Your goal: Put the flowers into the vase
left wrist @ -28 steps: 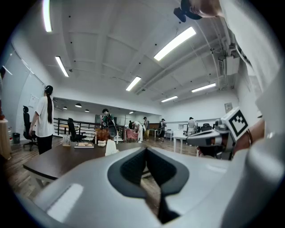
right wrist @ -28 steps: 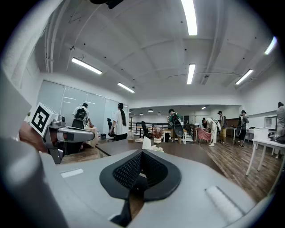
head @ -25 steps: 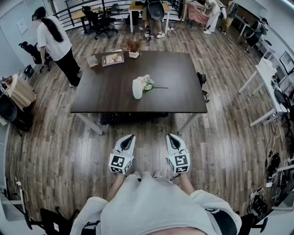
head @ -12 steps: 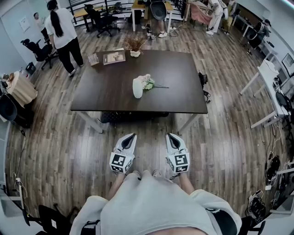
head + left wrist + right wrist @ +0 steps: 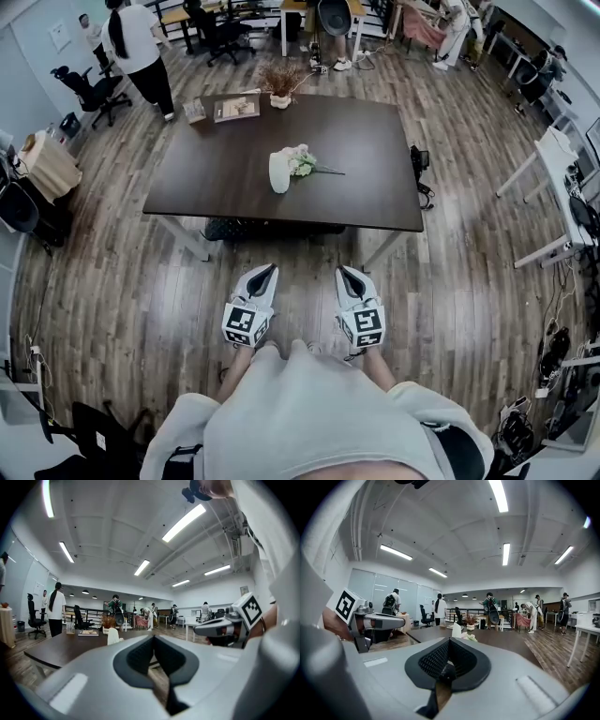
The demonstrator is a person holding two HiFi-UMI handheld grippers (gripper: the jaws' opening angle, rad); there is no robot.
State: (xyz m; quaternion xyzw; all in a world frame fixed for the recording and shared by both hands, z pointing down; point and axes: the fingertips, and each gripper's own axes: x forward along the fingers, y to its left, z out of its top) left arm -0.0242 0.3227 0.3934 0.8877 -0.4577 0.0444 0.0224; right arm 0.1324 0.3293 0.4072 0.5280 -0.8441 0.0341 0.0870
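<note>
White ceramic vase [image 5: 279, 172], pale flowers [image 5: 301, 166] lying beside it: unmoved. Left gripper [image 5: 266, 270], right gripper [image 5: 345, 272]: jaws pressed together, empty, still short of dark rectangular table [image 5: 225, 192]. Task unstarted.

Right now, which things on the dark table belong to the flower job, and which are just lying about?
For the job: white vase; flowers lying beside it; left tool and right tool, both shut and empty, short of the table.
Lying about: book; small item beside it; potted dried plant, all at the far edge.
</note>
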